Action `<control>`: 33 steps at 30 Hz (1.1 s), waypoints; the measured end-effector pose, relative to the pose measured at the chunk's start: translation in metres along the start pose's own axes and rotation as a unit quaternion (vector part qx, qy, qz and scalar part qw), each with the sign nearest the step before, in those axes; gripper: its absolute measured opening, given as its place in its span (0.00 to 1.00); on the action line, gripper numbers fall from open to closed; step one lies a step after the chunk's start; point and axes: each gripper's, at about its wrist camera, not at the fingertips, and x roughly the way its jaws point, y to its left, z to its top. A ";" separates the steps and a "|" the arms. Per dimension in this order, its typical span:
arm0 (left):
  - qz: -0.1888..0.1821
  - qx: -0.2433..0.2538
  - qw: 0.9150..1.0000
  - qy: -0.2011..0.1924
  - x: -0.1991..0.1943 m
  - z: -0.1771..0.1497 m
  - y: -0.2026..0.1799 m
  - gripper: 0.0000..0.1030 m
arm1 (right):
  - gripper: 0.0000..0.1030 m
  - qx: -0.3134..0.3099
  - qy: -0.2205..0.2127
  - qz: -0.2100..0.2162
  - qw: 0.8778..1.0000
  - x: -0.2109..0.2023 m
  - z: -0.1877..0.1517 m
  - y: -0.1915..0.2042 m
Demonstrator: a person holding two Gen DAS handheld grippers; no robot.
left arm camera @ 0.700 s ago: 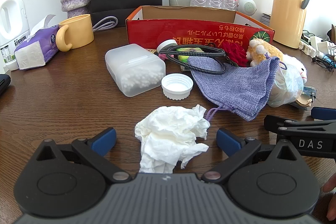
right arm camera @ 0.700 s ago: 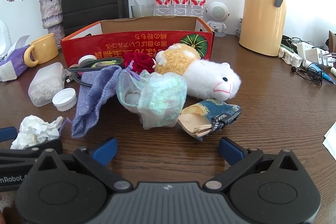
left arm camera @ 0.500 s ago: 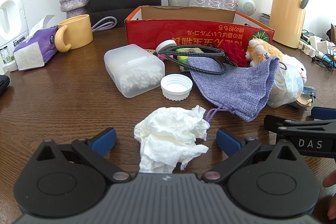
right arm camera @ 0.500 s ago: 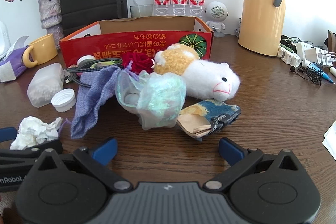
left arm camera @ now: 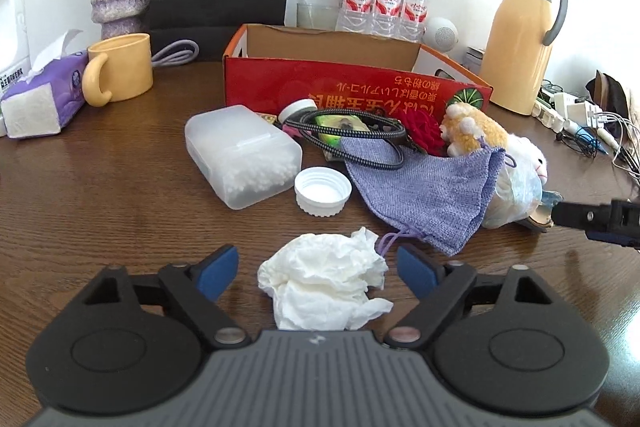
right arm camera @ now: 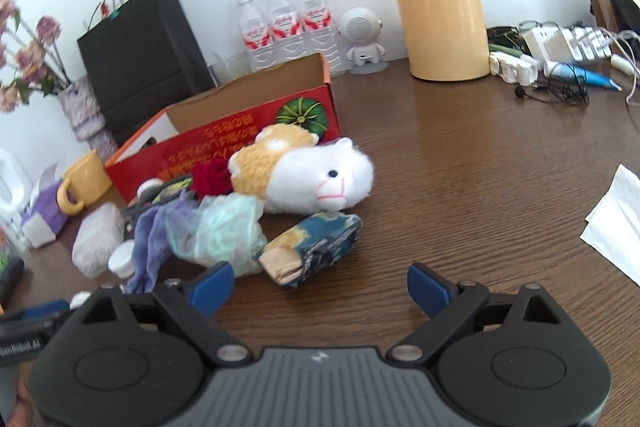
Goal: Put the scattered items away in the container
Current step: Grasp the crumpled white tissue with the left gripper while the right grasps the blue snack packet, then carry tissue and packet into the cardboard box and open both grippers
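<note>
1. Grippers: my left gripper (left arm camera: 318, 269) has its jaws spread wide, with the crumpled tissue (left arm camera: 325, 285) lying on the table between the blue pads and neither pad touching it. My right gripper (right arm camera: 318, 285) is also spread wide and holds nothing; bare wooden table (right arm camera: 480, 195) lies between its pads.
2. Container: red cardboard box (left arm camera: 352, 83), open at the top, standing behind the clutter.
3. Left-hand items: clear plastic box of cotton swabs (left arm camera: 244, 155) with a white screw cap (left arm camera: 323, 191) just beside it.
4. Middle items: purple drawstring pouch (left arm camera: 424, 187) spread flat, a braided black cord (left arm camera: 352, 139) looped over its top edge, a red fabric rose (left arm camera: 424, 133) behind.
5. Right-hand items: orange-and-white plush toy (right arm camera: 312, 173) lying on its side against the box front; a crumpled translucent bag (right arm camera: 224, 231) in front of it; a painted-print pouch (right arm camera: 316, 245) just ahead of my right gripper's left pad.
6. Backdrop: yellow mug (left arm camera: 120, 69), tissue pack (left arm camera: 40, 99), yellow thermos jug (left arm camera: 520, 43), three water bottles (left arm camera: 384, 7).
</note>
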 end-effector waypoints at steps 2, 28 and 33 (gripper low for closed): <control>0.012 0.000 1.000 0.012 0.004 0.000 0.000 0.70 | 0.80 0.006 -0.006 -0.005 1.000 0.010 0.006 -0.004; 0.013 -0.016 0.996 -0.084 -0.087 -0.001 -0.011 0.31 | 0.08 -0.097 -0.083 0.003 0.992 -0.072 -0.014 0.048; 0.000 0.002 0.994 -0.114 -0.074 0.039 -0.009 0.31 | 0.08 -0.114 -0.088 0.026 0.989 -0.054 0.021 0.060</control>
